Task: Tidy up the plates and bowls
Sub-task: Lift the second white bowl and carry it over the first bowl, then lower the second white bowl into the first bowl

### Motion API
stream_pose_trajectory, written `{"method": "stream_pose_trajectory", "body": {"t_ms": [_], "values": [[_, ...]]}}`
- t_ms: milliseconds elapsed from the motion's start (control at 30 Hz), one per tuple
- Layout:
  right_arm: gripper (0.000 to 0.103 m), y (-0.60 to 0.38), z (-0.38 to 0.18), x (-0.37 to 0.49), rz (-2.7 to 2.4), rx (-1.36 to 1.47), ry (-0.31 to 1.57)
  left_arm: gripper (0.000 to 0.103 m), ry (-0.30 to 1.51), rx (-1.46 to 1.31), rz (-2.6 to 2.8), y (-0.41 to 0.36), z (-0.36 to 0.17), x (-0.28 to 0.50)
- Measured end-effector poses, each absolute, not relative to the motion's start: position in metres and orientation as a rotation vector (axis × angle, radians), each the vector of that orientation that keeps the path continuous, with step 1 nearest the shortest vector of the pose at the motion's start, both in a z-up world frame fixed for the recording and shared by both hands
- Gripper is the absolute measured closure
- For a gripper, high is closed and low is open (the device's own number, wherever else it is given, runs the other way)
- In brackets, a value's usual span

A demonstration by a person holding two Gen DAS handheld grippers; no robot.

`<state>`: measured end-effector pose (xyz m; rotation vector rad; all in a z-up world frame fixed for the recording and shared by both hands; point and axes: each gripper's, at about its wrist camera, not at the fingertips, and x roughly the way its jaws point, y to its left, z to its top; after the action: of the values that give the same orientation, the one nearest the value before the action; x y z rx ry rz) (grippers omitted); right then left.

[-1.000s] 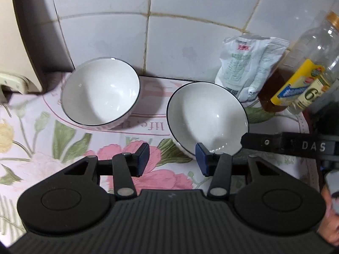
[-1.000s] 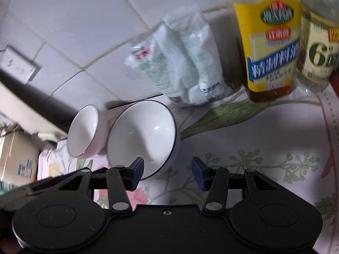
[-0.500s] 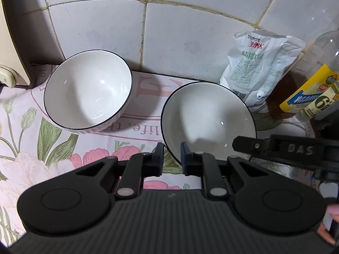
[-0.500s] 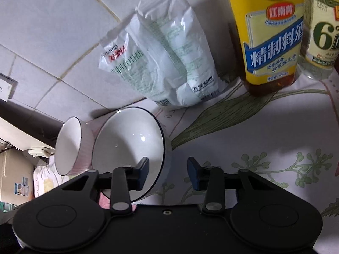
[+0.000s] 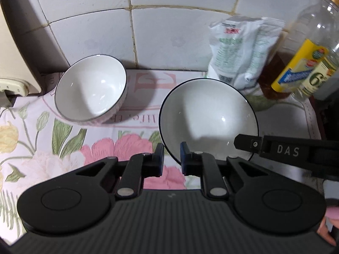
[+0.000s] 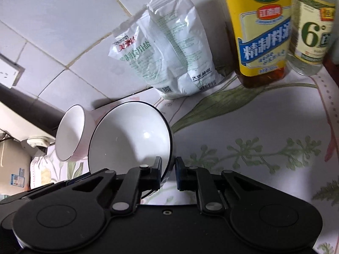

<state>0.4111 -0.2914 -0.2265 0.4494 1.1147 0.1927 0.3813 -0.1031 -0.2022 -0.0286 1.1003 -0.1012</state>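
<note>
Two white bowls with dark rims stand on a floral cloth by the tiled wall. The right bowl [image 5: 208, 117] is held at its near rim by both grippers and looks lifted. My left gripper [image 5: 171, 157] is shut on its rim. My right gripper [image 6: 168, 172] is shut on the rim of the same bowl [image 6: 129, 137], and one of its fingers [image 5: 250, 142] shows in the left wrist view. The left bowl [image 5: 91, 90] rests on the cloth and also shows in the right wrist view [image 6: 70, 133].
A white salt bag [image 5: 241, 50] leans on the wall behind the held bowl. Two bottles [image 6: 262, 29] with yellow labels stand to its right. A cream appliance [image 5: 12, 48] is at the far left. The floral cloth [image 5: 42, 139] covers the counter.
Both grippers have closed from open onto the rim of the right bowl. The bowl has tipped and risen a little; the left bowl has not moved.
</note>
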Motion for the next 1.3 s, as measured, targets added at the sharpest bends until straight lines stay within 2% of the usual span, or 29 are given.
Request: {"method": "stream_pose_trajectory", "body": {"t_ms": [400, 700, 967, 1300], "values": [[0.085, -0.330, -0.173, 0.358, 0.280, 0.483, 1.106, 0.089, 1.064, -0.036, -0.078, -0.127, -0.135, 0.310], [0.085, -0.355, -0.122, 0.310, 0.342, 0.394, 1.080, 0.089, 1.055, -0.105, -0.078, -0.148, -0.094, 0.254], [0.085, -0.376, -0.104, 0.276, 0.365, 0.358, 1.068, 0.089, 1.033, -0.115, -0.087, -0.166, -0.081, 0.217], [0.084, -0.397, -0.119, 0.250, 0.365, 0.409, 1.109, 0.089, 1.074, -0.116, -0.074, -0.181, -0.092, 0.193]]}}
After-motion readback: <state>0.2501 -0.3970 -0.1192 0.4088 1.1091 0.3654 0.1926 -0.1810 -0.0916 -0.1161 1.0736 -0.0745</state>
